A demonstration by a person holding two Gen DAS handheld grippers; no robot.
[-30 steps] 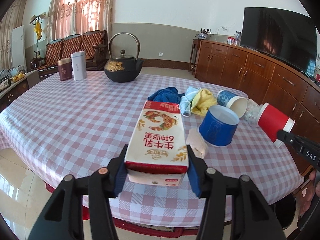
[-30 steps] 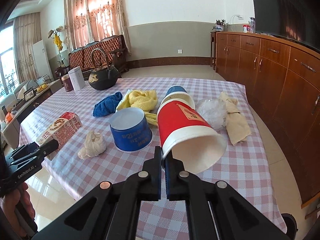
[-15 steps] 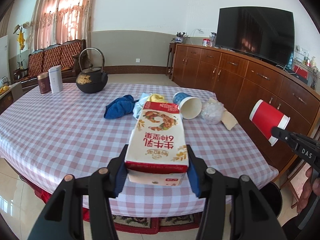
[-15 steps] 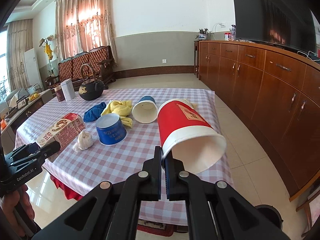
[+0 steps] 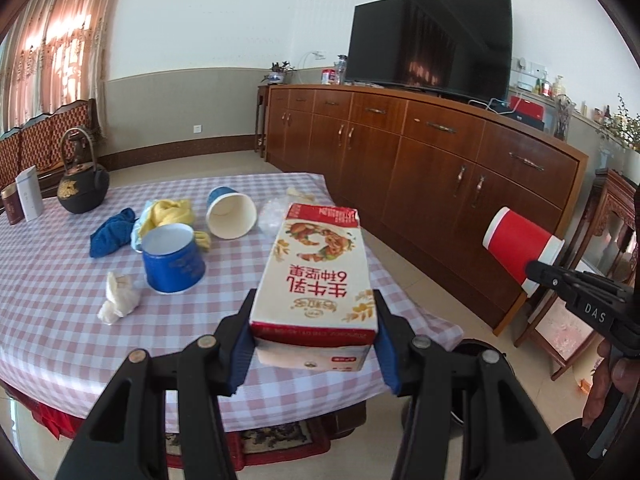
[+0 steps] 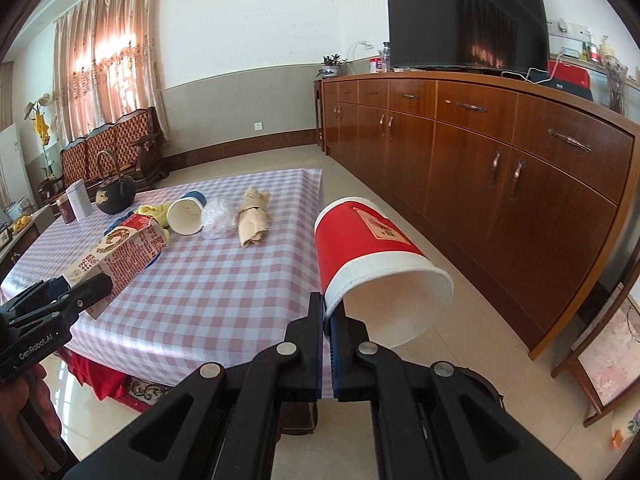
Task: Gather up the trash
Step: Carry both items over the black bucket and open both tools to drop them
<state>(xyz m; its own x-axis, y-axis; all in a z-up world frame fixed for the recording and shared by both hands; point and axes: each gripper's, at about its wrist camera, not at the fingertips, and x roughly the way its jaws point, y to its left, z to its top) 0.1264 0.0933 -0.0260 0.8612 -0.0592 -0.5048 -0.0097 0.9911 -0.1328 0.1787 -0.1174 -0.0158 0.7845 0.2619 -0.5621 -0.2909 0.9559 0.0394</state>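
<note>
1. The milk carton (image 5: 316,276) is clamped by its sides in the left gripper (image 5: 314,332), tilted down, held above the near edge of the table (image 5: 60,320).
2. The red cup (image 6: 372,256) is pinched by its rim in the right gripper (image 6: 327,320), jaws nearly together, out over the floor to the right of the table.
3. The table is covered in checked cloth; a wooden sideboard (image 6: 520,184) with a TV (image 6: 468,16) is seen on the right.
4. Left on the table: blue cup (image 5: 174,260), white-lined cup (image 5: 231,216), tissue (image 5: 118,300), cloths, kettle (image 5: 82,188).
</note>
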